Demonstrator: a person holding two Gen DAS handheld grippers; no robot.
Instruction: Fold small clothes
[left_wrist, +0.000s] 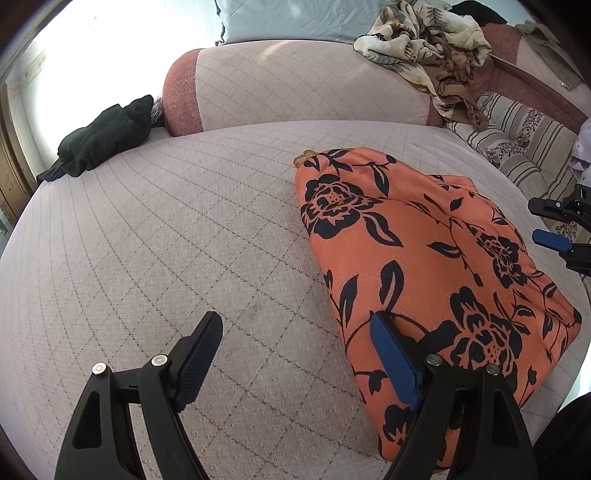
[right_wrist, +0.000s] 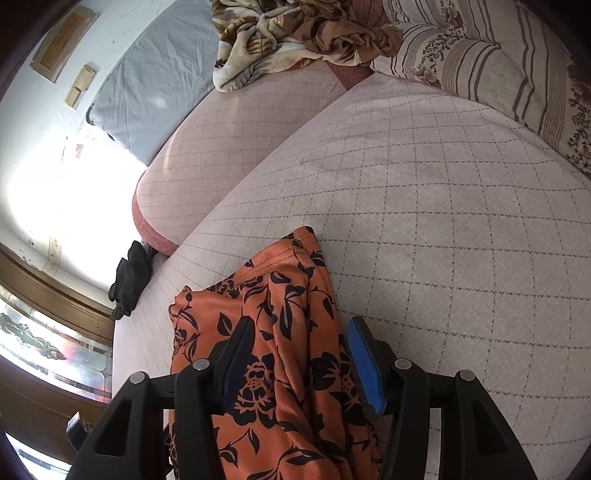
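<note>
Keep left hand-held gripper wide open, empty; lower half-open right hand-held gripper squarely over orange floral garment; grip folded edge.

A pinkish quilted cover with a diamond stitch pattern fills most of both frames. Behind it, at upper centre of the left wrist view, stands a quilted back cushion with a reddish-brown end. A crumpled black garment lies at the left edge of that view, beside the cushion's end. A rumpled floral blanket in cream and brown sits at upper right, draped over the cushion top. A striped, flowered pillow lies at the right. A grey-blue pillow leans against the wall in the upper left of the right wrist view, below two wall switches.
</note>
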